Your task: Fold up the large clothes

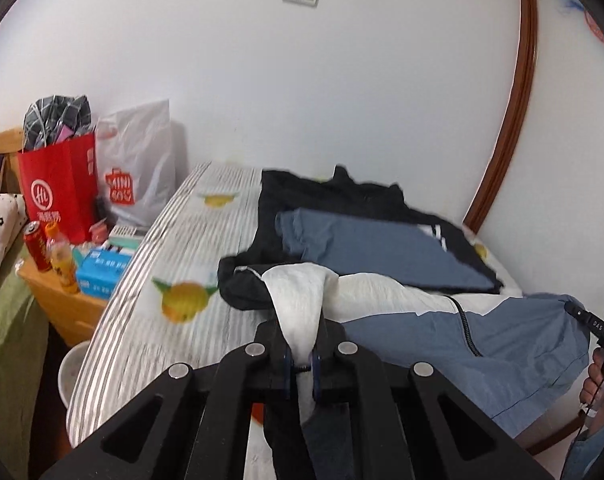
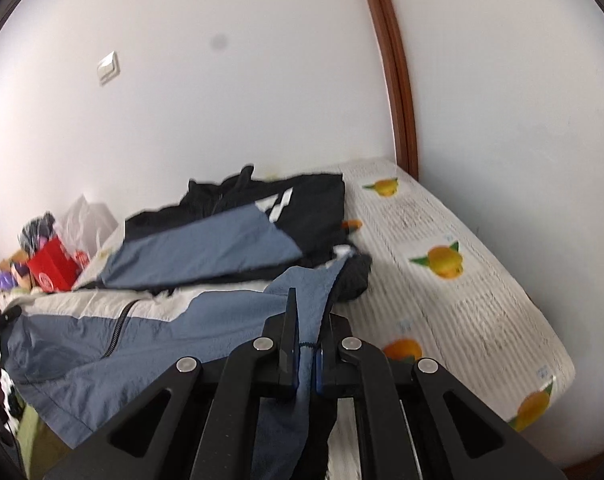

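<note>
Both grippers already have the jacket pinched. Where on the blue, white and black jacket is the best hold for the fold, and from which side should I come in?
Keep the hem corners. The left gripper pinches the white panel of the jacket, the right gripper the blue panel. Coming in from the near edge of the bed probably works best: the zipper runs away from you, so the front would lift evenly.

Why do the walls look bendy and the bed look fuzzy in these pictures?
Left wrist view: the fisheye lens bows the brown door frame, and motion smears the striped sheet; the left gripper stays sharp. Right wrist view: the same curve in the frame, a dark smudge on the wall or lens, blurred jacket.
</note>
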Motion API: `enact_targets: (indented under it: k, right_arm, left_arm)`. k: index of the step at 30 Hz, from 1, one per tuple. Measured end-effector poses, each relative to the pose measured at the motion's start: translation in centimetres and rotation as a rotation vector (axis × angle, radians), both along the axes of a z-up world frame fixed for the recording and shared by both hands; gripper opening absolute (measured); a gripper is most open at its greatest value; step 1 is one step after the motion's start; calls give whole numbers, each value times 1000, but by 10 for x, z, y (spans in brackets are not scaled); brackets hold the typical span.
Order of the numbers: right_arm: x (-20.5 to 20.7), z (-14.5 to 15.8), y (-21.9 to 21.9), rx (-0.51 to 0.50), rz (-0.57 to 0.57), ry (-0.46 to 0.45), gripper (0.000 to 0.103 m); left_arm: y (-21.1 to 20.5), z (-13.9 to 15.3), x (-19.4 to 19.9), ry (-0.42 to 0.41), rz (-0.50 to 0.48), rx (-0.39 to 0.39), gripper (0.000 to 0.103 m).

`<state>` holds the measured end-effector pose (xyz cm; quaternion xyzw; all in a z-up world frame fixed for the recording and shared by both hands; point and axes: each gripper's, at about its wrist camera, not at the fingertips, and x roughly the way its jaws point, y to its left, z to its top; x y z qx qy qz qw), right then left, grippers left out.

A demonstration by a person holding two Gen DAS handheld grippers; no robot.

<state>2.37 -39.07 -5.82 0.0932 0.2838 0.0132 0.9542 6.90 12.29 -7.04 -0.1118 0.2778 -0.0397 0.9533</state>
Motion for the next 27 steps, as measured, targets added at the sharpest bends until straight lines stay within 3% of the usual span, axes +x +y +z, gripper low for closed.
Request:
enact_targets:
  k: [5,14,20,27]
  right_arm:
    - [26,14,3,9,-9,-36,5]
    - [91,30,8,36,0,-53,5]
    - [136,25,16,12,-16,-45,5]
    - [188,1,22,-31,-23,7,5]
  left_arm:
    - [-1,10,25,-31,23,-5,7]
    - [1,16,85,14,66,-17,7]
    - [-2,12,122,51,81,-2,8]
    - [-7,-13,172,125,106,33,8]
